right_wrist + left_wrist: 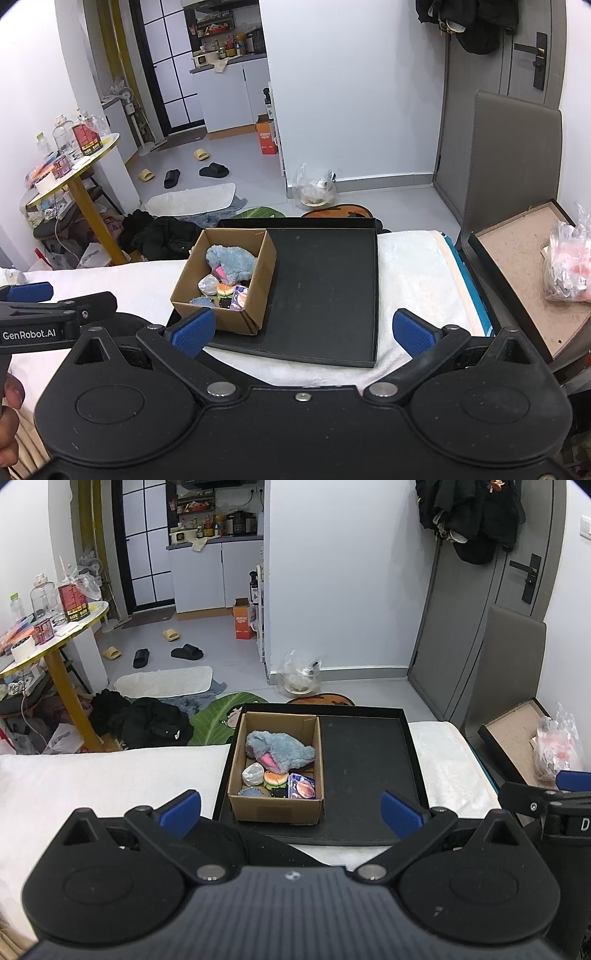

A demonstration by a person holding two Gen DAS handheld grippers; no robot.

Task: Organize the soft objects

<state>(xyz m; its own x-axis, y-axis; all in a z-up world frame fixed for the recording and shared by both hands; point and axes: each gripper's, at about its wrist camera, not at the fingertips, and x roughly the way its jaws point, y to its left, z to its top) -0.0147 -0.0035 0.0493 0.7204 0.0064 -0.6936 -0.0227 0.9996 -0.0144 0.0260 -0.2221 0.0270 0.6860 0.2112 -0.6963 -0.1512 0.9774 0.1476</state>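
soft toys: all in the box [275, 805], none loose on the tray [364, 775] or the towel [92, 775]
contents: grey plush [279, 751] fills the far half; burger squishy [275, 777], pale lump [252, 774] and purple cube [302, 785] are packed along the near wall, touching each other
box: sits in the tray's left half, tight to its left and near walls, which probably keeps it from sliding
tray: right half is bare, likely the sorting area or where the toys came from; cannot tell which
support: the tray rests on the white towel over what looks like a bed, not a bench
left gripper [291, 812]: jaws wide apart and empty, hovering on the near side of the box, lined up with it
right gripper [303, 330]: jaws wide apart and empty, above the tray's near edge, facing the bare half
grip check: nothing sits between either set of pads [194, 330]
stage: judging by the layout, either everything is collected or nothing is unpacked yet; the frames don't settle it
risk: the plush stands above the box rim, so it could snag a jaw reaching for the small items beside it
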